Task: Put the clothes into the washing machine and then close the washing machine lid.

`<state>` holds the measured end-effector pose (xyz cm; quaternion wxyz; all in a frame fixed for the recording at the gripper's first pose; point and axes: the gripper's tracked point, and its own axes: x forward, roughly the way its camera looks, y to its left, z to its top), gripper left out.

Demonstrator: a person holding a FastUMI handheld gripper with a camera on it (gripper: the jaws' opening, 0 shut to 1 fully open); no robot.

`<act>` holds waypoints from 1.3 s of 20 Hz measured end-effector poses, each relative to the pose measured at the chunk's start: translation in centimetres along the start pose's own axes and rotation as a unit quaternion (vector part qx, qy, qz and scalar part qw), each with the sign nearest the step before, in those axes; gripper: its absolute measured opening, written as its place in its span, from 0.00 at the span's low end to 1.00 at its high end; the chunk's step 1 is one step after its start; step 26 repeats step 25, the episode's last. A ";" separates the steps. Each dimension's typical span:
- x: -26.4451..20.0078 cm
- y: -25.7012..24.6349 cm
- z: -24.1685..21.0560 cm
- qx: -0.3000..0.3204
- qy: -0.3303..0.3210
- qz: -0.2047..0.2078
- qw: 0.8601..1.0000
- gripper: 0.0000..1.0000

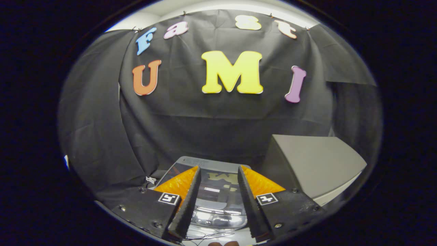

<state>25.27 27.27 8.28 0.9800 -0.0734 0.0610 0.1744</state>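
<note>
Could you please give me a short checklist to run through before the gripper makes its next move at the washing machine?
1. Gripper open: ok, its fingers stand apart with nothing between them.
2. Clothes in the fingers: not ok, no garment is held.
3. Clothes located: cannot tell.
4. Washing machine lid state: cannot tell for sure; the glossy panel lies between and just beyond the fingers and looks shut.
5. Grey box beside the machine: ok, it stands apart from the fingers.
6. Thin wires under the fingers: cannot tell whether they could snag.
</note>
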 end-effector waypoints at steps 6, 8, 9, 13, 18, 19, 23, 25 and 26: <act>-11.4 -4.9 0.6 0.024 -0.052 -0.018 0.998 0.93; -14.5 -5.6 0.4 0.030 -0.064 -0.012 0.997 0.96; -15.8 -6.0 0.0 0.028 -0.064 -0.012 0.997 0.97; -19.5 -7.0 -1.2 0.019 -0.070 -0.015 0.997 0.96; -20.8 -7.3 -1.8 0.010 -0.071 -0.003 0.997 0.96; -20.8 -7.4 -1.9 0.016 -0.069 0.000 0.997 0.97; -20.9 -8.3 -1.4 0.043 -0.072 -0.002 0.996 0.96; -20.9 -8.5 -1.3 0.042 -0.074 0.000 0.996 0.96; -20.9 -8.5 -1.3 0.042 -0.074 0.000 0.996 0.96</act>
